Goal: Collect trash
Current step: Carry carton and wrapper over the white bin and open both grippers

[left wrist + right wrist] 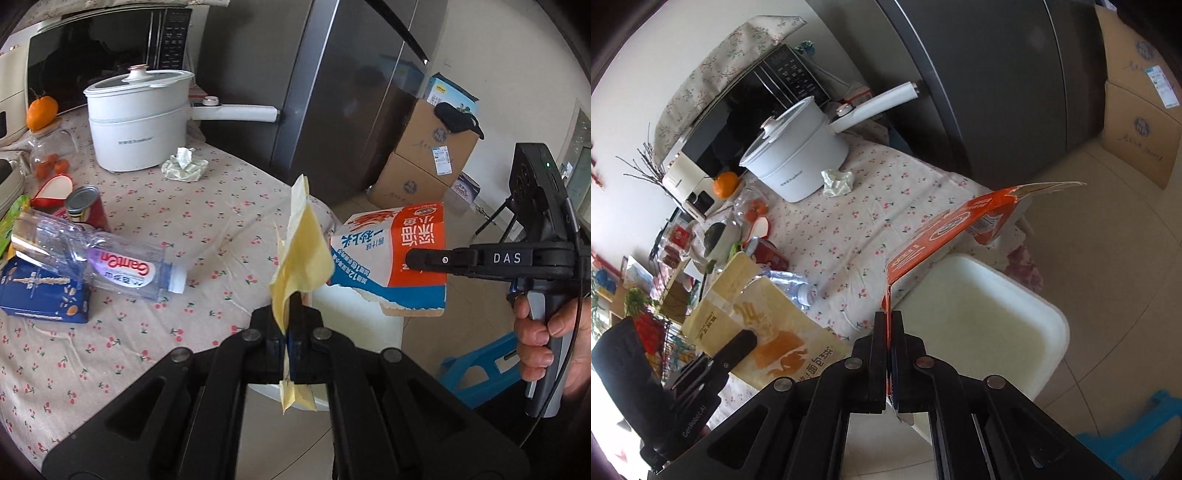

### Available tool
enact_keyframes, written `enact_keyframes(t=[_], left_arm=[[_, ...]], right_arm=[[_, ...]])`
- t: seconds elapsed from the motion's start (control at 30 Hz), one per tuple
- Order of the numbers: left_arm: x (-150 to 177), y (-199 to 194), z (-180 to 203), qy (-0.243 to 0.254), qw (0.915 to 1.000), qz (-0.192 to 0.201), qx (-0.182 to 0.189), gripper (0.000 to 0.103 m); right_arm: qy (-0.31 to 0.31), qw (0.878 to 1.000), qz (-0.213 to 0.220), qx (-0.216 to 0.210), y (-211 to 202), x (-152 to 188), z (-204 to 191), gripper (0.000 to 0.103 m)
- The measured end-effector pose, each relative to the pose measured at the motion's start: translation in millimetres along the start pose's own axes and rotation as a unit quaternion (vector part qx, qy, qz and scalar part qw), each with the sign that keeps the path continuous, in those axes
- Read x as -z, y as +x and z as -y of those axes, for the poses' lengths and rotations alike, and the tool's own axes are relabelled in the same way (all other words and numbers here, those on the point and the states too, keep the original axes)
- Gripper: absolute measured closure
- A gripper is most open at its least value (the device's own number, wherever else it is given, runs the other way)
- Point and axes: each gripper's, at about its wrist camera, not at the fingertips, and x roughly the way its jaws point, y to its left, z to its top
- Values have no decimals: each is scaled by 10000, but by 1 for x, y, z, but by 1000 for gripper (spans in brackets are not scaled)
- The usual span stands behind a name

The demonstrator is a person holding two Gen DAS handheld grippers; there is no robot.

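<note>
Meanwhile left gripper (287, 325) jaws pinch yellow bag (301, 254), right gripper (892, 332) jaws orange carton (945, 229), above white bin (990, 314) beside table (849, 229).

The middle of the surface (229, 206) lies bare as far as its edge by the white bin (990, 314). A white pot (136, 122), crumpled tissue (184, 164), plastic bottle (99, 258) and red can (88, 210) crowd its far and left sides.
</note>
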Motion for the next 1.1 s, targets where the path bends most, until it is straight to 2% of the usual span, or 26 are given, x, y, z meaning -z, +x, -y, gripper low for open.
enact_keyframes(t=[0.1, 0.3, 0.6, 0.7, 0.73, 0.77, 0.83, 0.97, 1.1], left_arm=[[3, 24, 11, 122, 9998, -117, 68, 101], [8, 57, 20, 250, 9992, -298, -60, 101], [12, 70, 22, 371, 9981, -393, -307, 100], [11, 66, 18, 328, 9977, -410, -429, 75], [11, 63, 16, 293, 9977, -406, -461, 63], [10, 59, 14, 264, 9977, -386, -484, 57], [8, 49, 10, 250, 9977, -350, -526, 51], [7, 25, 2, 299, 9955, -219, -877, 22], [8, 6, -14, 224, 9927, -215, -1166, 19]], right_arm=[[148, 9998, -68, 148, -3, 3, 17, 101], [340, 9985, -173, 389, -2, 5, 39, 101], [407, 9972, -315, 549, 3, 4, 46, 101], [405, 9970, -327, 572, 4, 4, 46, 101], [396, 9970, -330, 579, 4, 4, 45, 101], [388, 9969, -336, 591, 5, 4, 45, 101], [360, 9968, -362, 610, 6, 5, 43, 101], [307, 9959, -502, 687, 18, 6, 40, 101], [264, 9933, -764, 823, 40, 10, 38, 101]])
